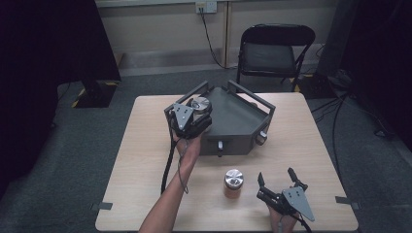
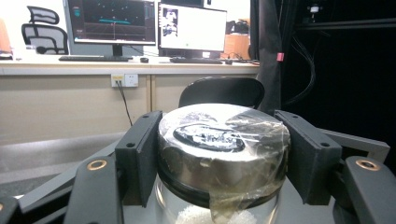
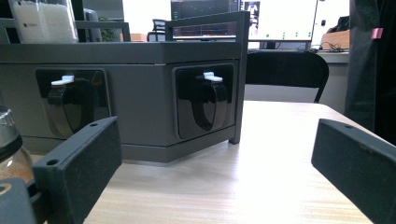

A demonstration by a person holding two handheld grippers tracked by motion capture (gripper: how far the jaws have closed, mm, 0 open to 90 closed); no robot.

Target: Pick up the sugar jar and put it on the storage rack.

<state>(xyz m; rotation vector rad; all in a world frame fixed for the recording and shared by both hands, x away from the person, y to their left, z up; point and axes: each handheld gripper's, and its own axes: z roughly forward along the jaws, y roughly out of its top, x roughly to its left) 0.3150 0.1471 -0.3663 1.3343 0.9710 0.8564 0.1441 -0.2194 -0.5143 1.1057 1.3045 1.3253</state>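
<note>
The left gripper [image 2: 223, 158] has its two black jaws closed against the sides of a steel-lidded jar [image 2: 222, 144], clamping it just below the shiny cap; white grains show through the glass underneath. In the high view the left gripper [image 1: 194, 114] holds that steel-lidded jar [image 1: 200, 104] over the left end of the grey rack [image 1: 243, 116], at the far middle of the wooden table [image 1: 145, 160]. The right gripper [image 1: 277, 182] sits at the table's near right edge, jaws spread wide with nothing between them. Just to its left, near the front of the table, a second jar [image 1: 233, 183] stands upright with orange-brown contents, apart from the rack. A black folding chair [image 1: 274, 48] stands beyond the table's far side.
</note>
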